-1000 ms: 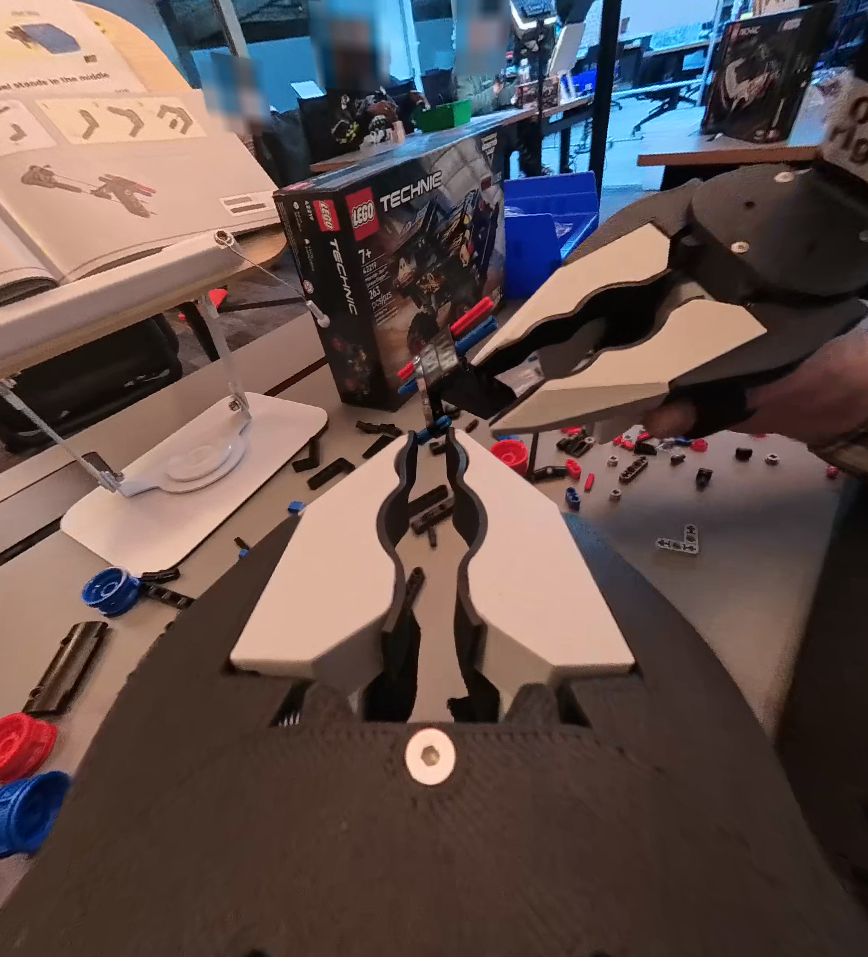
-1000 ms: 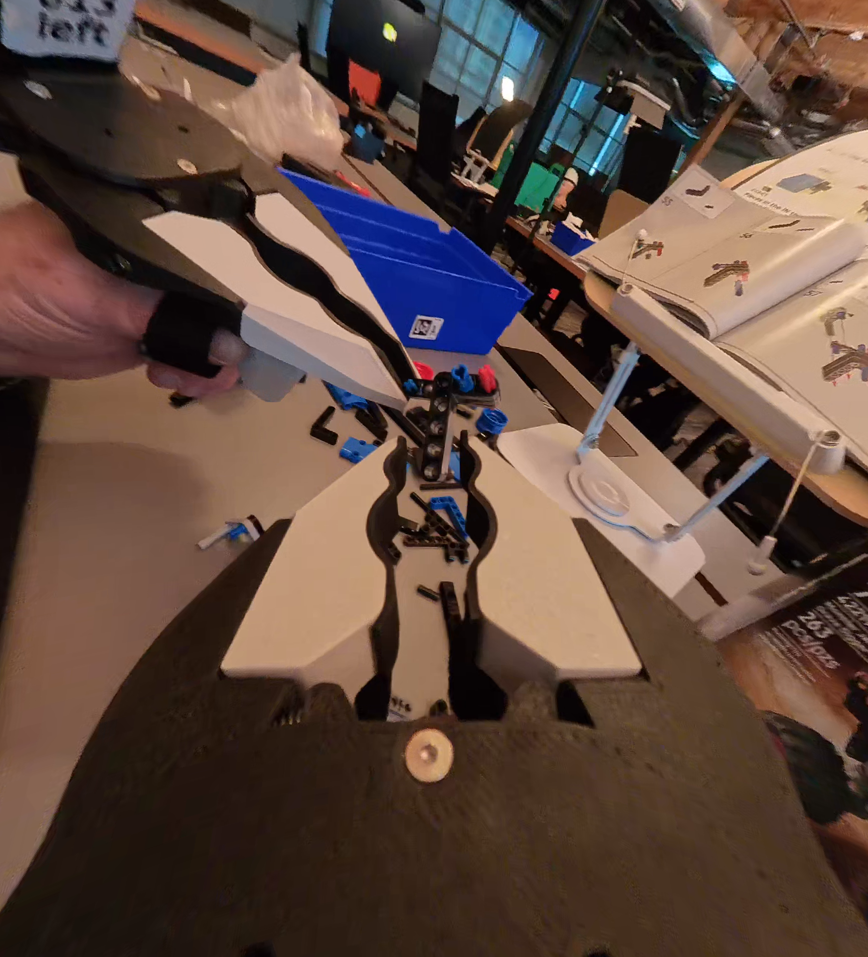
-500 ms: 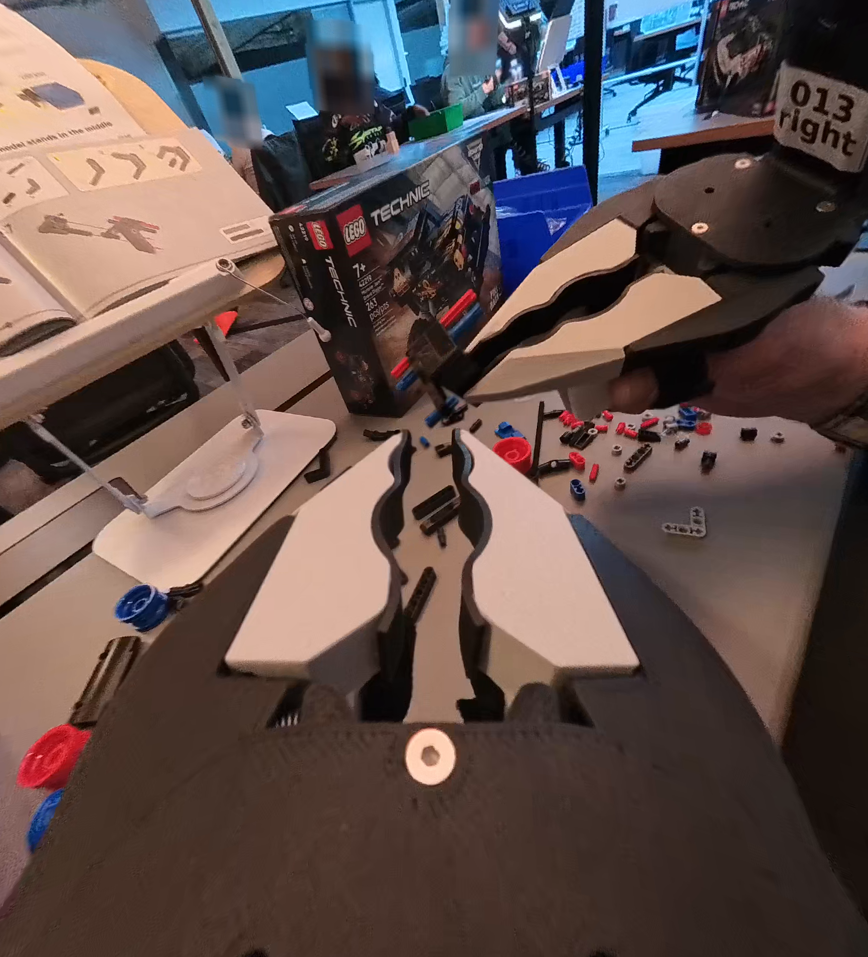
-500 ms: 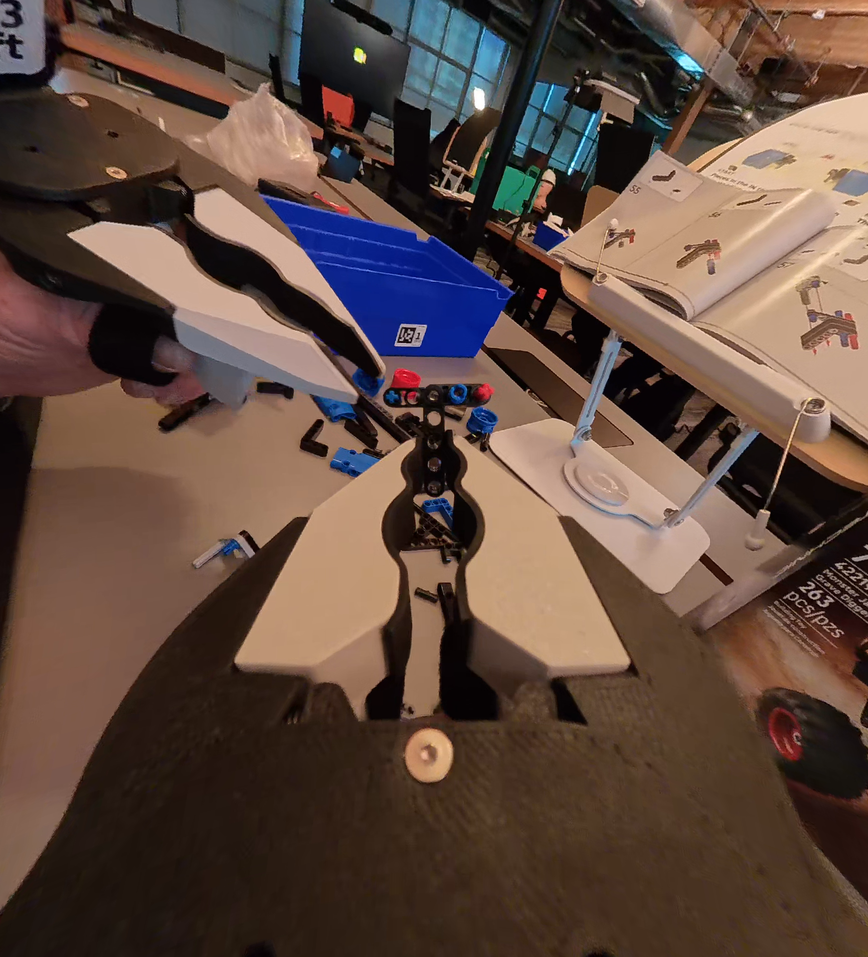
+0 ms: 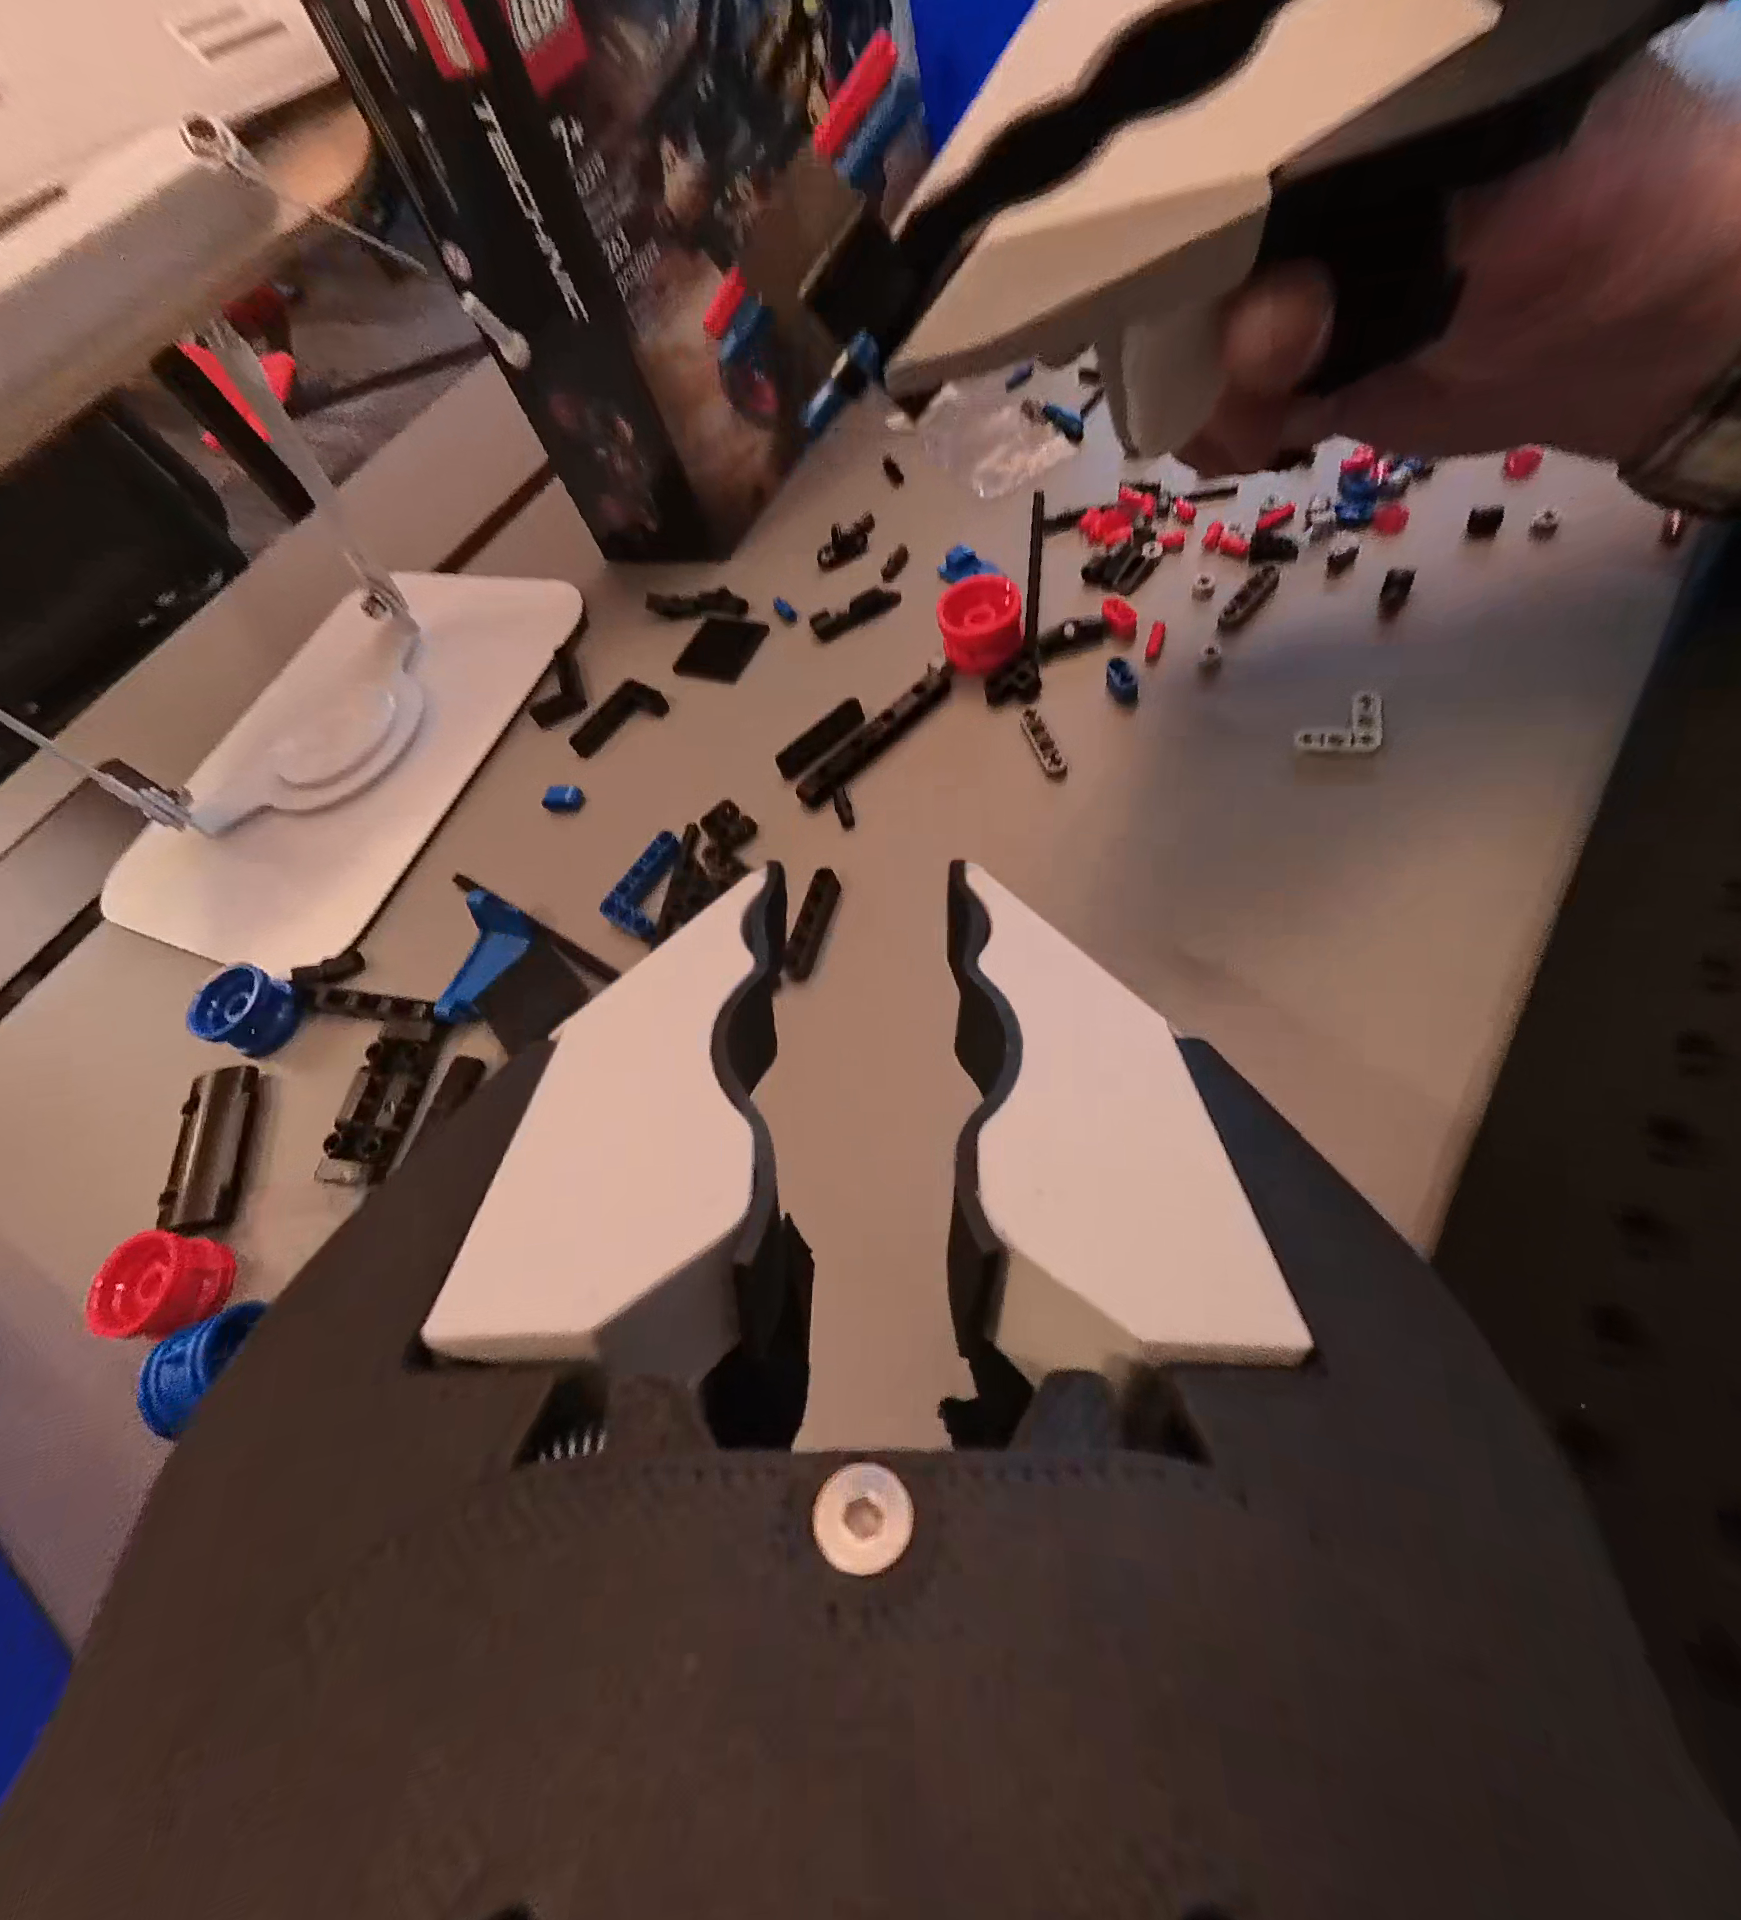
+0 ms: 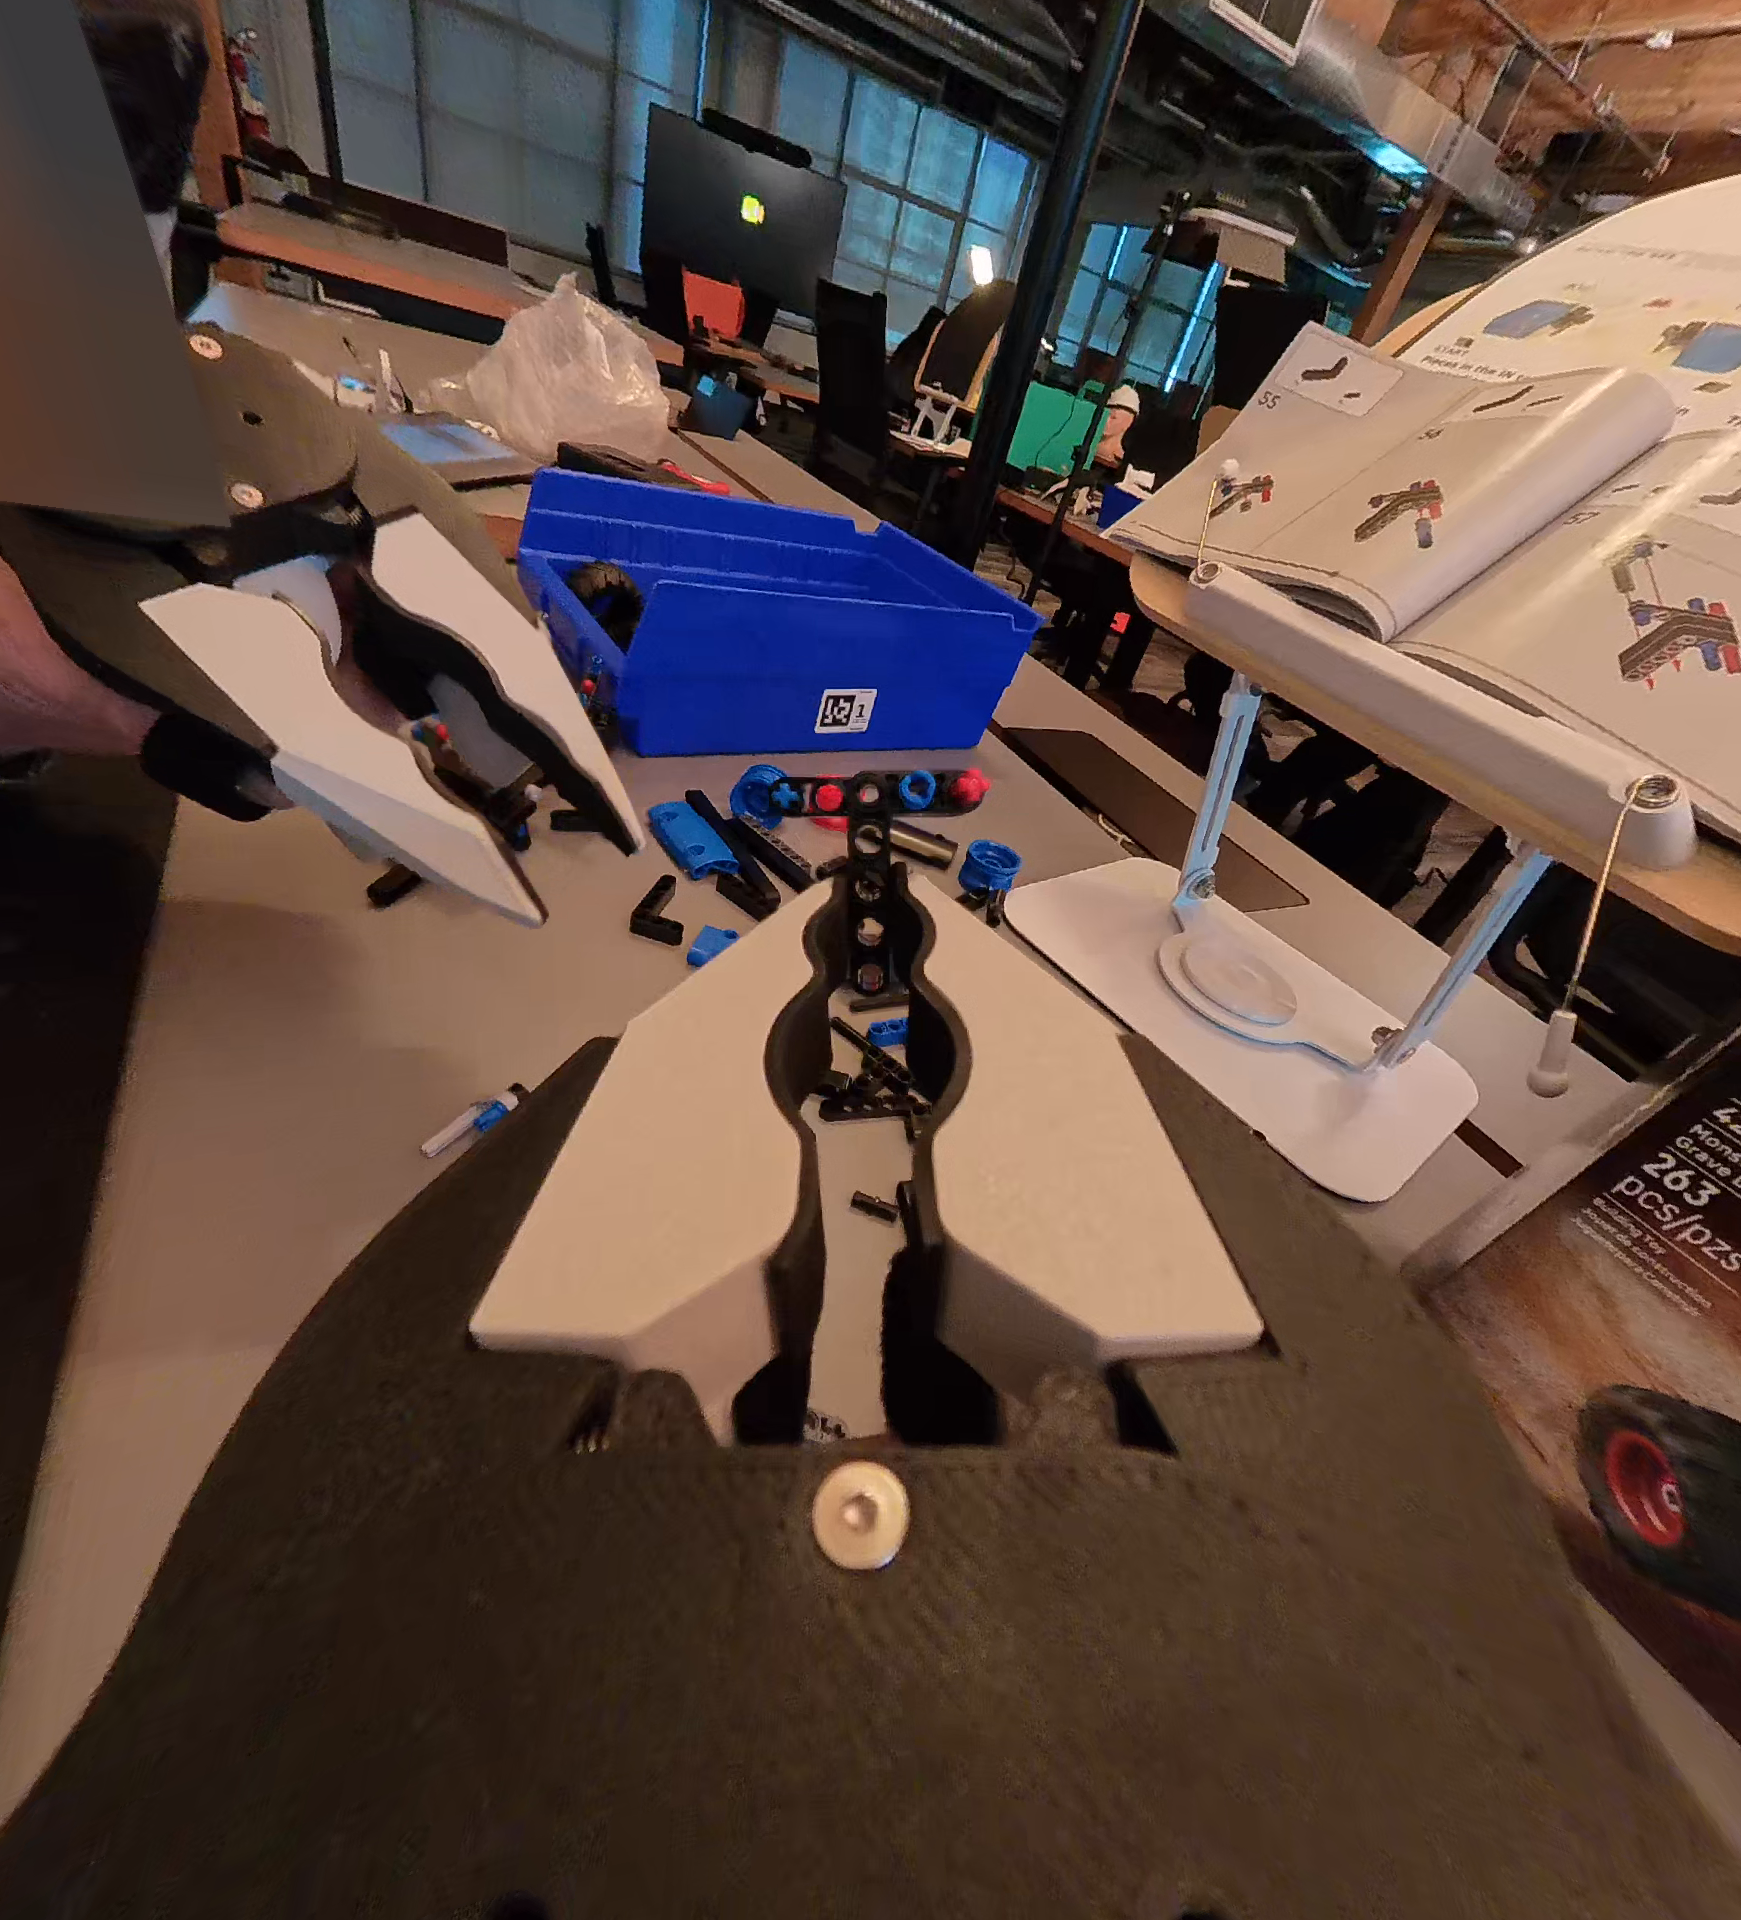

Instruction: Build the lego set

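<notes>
My right gripper (image 6: 871, 904) is shut on the stem of a black T-shaped lego assembly (image 6: 868, 795) and holds it above the table. The assembly's cross beam carries blue and red pins. In the left wrist view the right gripper (image 5: 897, 312) is blurred at the top right, with the assembly (image 5: 840, 281) dark at its tips. My left gripper (image 5: 861, 883) is open and empty, low over loose black and blue beams (image 5: 824, 748). In the right wrist view it (image 6: 580, 878) is left of the assembly and apart from it.
A lego box (image 5: 575, 260) stands at the back. A white book stand (image 6: 1240, 997) holds the open manual (image 6: 1572, 520). A blue bin (image 6: 772, 623) sits behind the parts. A red hub (image 5: 980, 623), a blue hub (image 5: 242, 1008) and small pins are scattered. The table edge runs on the right. One gripper's finger ends stand about 9 cm off the other's. The red hub (image 5: 980, 623) is about equally far from each gripper, around 15 cm.
My left gripper has opened wide, drawn back from the assembly and dropped toward the table. The right gripper keeps its hold on the assembly.
</notes>
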`<act>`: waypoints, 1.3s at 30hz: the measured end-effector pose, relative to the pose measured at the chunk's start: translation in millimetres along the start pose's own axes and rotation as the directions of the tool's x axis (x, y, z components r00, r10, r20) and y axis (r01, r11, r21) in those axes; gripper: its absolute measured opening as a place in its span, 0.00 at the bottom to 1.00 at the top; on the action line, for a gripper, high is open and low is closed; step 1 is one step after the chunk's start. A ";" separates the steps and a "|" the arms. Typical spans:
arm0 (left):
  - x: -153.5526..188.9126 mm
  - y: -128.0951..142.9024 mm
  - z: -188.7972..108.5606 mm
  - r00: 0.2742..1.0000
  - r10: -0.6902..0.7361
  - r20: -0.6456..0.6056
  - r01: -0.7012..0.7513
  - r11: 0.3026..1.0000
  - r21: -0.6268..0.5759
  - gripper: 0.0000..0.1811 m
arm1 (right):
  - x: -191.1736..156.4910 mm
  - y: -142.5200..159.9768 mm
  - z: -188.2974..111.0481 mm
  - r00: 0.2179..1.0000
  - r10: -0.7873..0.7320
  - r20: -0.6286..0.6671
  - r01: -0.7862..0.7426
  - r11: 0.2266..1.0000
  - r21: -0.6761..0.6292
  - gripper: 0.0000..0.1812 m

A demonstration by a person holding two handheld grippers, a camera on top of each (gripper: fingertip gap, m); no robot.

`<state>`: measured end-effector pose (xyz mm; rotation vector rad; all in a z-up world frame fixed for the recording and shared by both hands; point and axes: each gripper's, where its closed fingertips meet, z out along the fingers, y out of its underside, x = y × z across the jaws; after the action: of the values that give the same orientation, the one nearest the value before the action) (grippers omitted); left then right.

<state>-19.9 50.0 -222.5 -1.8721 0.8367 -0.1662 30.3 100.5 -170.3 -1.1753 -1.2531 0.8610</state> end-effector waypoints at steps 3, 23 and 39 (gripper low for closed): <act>2.1 8.3 -1.0 1.000 -0.019 -0.020 0.019 1.000 -0.023 0.17 | 0.7 -3.0 -1.9 1.000 -0.012 -0.005 0.012 1.000 0.017 0.03; 36.1 55.5 5.2 0.979 -0.068 -0.195 0.023 0.974 -0.226 0.21 | -38.3 41.9 7.2 0.986 -0.047 0.160 0.088 0.962 -0.258 0.03; 47.0 76.2 27.9 0.954 -0.169 -0.247 0.078 0.937 -0.339 0.01 | -78.1 80.4 8.6 0.959 -0.014 0.284 0.129 0.911 -0.391 0.03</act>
<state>-7.6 25.1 -312.1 -2.2516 0.9782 -0.3937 18.7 45.6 -267.8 -1.3556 -1.7573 0.7446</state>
